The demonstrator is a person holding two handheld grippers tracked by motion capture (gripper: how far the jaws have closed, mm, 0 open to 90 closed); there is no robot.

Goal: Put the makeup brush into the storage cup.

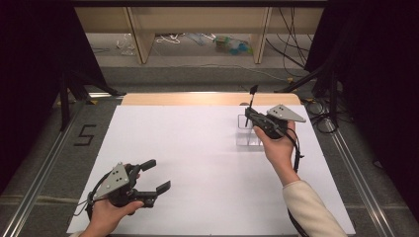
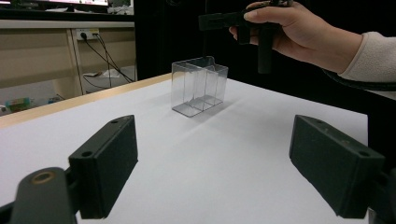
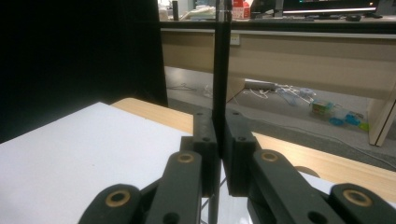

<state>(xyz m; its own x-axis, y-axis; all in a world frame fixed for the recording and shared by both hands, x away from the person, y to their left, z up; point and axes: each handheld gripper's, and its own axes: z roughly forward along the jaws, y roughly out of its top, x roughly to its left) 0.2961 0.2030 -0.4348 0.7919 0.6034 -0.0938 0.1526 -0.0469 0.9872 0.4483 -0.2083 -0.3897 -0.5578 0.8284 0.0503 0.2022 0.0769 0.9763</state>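
A clear plastic box [image 1: 248,136] with several narrow compartments stands on the white table cover [image 1: 197,163] at the right rear; it also appears ahead of the left gripper [image 2: 198,86]. My right gripper [image 1: 249,115] hovers level just above that box, shut on a thin black stick [image 1: 252,98] that stands upright between its pads [image 3: 221,70]. The same gripper [image 2: 210,21] shows in a hand at the top of the left gripper view. My left gripper [image 1: 158,175] rests low at the near left, jaws wide open and holding nothing [image 2: 219,163].
A strip of bare wooden tabletop [image 1: 207,98] runs along the far edge. Beyond it are shelf legs and loose cables on the floor [image 1: 197,42]. Dark curtains flank both sides, and metal rails [image 1: 44,168] run beside the table.
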